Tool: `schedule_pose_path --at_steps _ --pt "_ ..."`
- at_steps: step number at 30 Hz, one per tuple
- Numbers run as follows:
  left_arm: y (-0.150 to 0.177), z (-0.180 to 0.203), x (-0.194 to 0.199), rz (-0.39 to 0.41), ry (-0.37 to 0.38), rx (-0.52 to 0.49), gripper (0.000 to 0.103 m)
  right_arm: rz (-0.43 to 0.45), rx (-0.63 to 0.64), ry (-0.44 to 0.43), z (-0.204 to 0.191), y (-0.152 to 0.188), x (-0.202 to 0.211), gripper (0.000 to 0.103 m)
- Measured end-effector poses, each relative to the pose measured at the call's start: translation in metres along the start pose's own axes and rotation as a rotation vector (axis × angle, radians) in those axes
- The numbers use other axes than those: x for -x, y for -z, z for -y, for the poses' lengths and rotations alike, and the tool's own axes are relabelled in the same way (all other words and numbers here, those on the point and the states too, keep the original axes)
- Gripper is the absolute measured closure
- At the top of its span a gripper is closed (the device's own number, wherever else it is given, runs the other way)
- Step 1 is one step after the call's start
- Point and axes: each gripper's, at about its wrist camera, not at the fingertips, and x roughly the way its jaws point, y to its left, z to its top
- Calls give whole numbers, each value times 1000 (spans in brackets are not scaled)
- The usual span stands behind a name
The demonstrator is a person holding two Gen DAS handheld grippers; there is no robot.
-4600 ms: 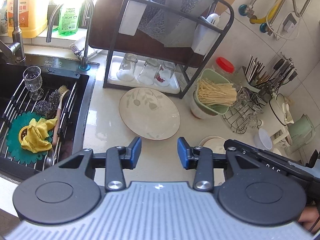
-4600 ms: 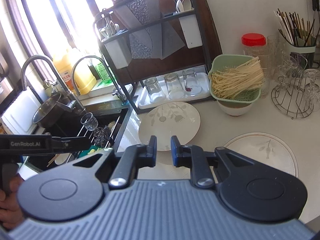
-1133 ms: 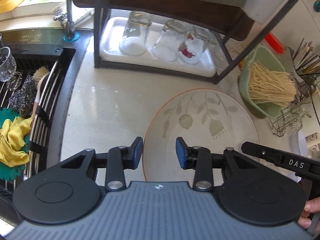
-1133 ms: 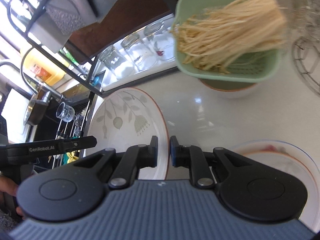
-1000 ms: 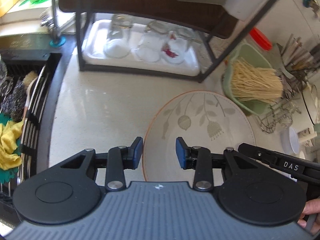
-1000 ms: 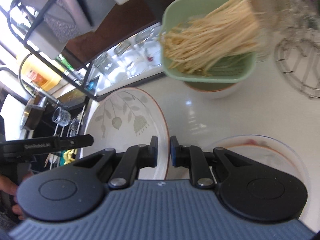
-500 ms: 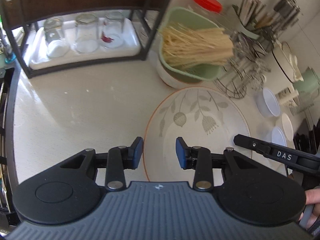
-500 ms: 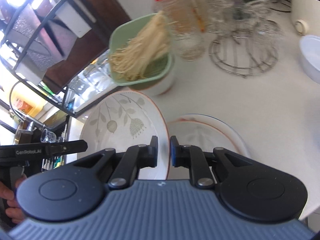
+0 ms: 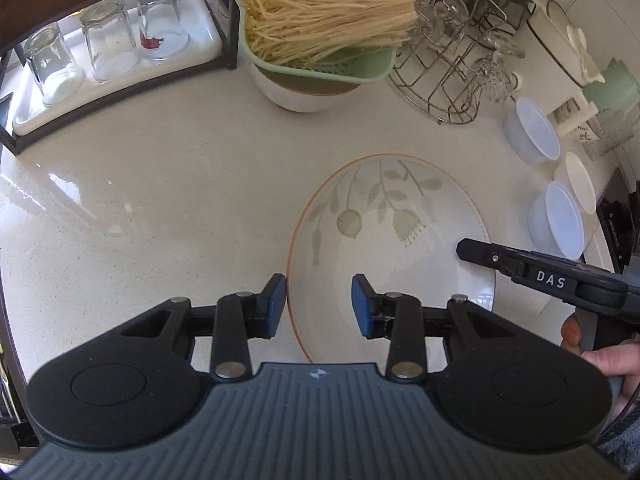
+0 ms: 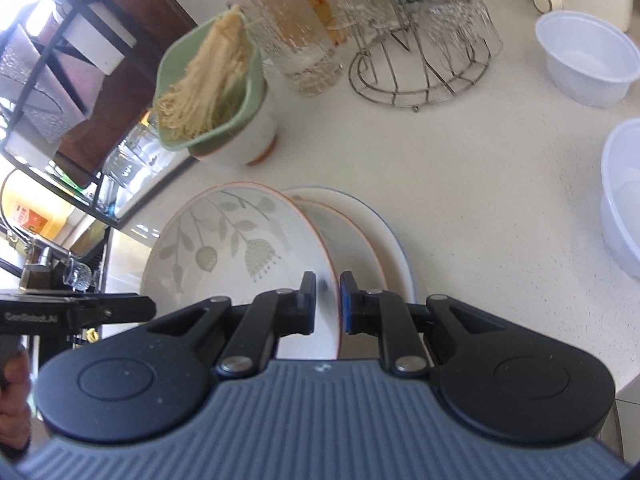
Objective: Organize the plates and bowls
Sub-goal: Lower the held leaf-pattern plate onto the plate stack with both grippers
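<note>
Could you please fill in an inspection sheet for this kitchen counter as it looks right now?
Surface: pale speckled counter, glossy.
Job's things: leaf-pattern plate held tilted above stacked plates; three plastic bowls at right.
Clutter: green strainer of noodles on a white bowl; wire glass rack; upturned glasses on a tray.
Grippers: right gripper shut on the leaf plate's rim; left gripper straddles its opposite rim, grip unclear.
Cables: nothing seen.
Surroundings: dark shelf frame; faucet far left.
</note>
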Motion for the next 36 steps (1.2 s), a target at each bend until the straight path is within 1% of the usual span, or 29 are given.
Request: schedule_pose_path --at_steps 2,3,4,5,7,8,10,17,22,25,29,31,34,36 --pt "-2 2 0 4 5 -14 63 -2 3 3 1 2 -4 87" --pt "-4 2 2 5 44 -11 67 -2 3 8 2 2 -6 87" --pt "-6 4 2 2 79 -5 67 -2 2 6 2 2 -7 87" --pt "-7 9 3 3 78 -16 67 5 -5 -7 3 3 -7 87" --pt "-9 20 1 1 45 -58 67 17 6 -6 1 3 -9 88" --pt "-9 22 0 -3 53 -58 67 27 26 4 -1 3 -9 89" --pt "-8 23 -2 -9 69 -47 67 32 18 3 -2 0 -11 88" --pt "-7 16 0 9 66 -8 67 41 25 22 -2 -1 -5 88" --pt "-9 10 8 37 90 50 67 97 -14 49 -4 2 4 86" --pt "-6 10 11 43 94 54 67 121 -3 73 -8 4 6 86" --pt "1 9 12 31 104 63 66 163 69 137 -20 7 9 86" --pt "5 8 12 31 115 70 66 165 65 164 -18 7 9 85" --pt "8 7 16 40 122 70 66 164 40 146 -13 8 11 86" --pt "9 7 20 52 124 66 66 177 60 154 -16 8 15 86"
